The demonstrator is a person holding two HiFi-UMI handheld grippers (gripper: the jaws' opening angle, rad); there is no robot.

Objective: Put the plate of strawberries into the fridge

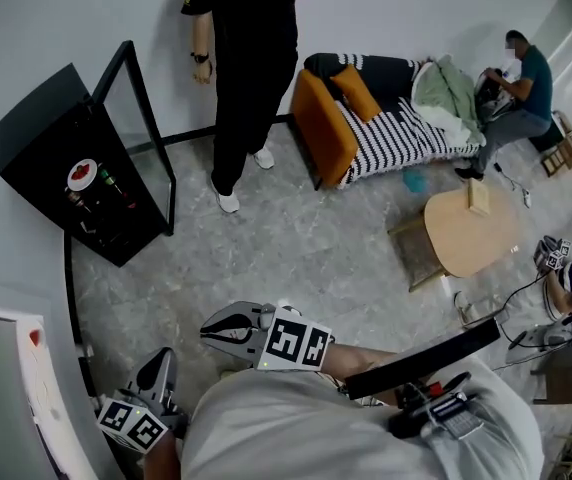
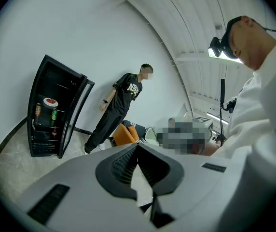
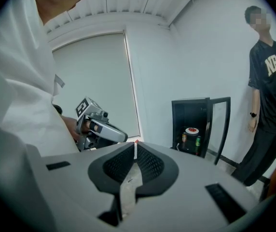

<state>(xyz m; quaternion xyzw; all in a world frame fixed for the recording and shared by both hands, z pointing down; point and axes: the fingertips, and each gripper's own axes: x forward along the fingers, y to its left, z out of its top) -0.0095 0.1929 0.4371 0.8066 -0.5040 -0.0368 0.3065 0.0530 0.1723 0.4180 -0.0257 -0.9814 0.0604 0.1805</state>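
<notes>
Plate of strawberries (image 1: 83, 174), round, in boxy black fridge (image 1: 38, 130).

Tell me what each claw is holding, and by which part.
Nothing is held. The left claw and the right claw are both shut with nothing between the jaws; the plate of strawberries sits on a shelf in the fridge.

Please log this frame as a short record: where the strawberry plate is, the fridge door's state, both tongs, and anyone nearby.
plate of strawberries: on a shelf inside the fridge
fridge: black, on the floor by the wall
fridge door: open
left tongs: shut, nothing held
right tongs: shut, nothing held
bystander: standing beside the open door
task status: plate is in, door not yet closed
</notes>
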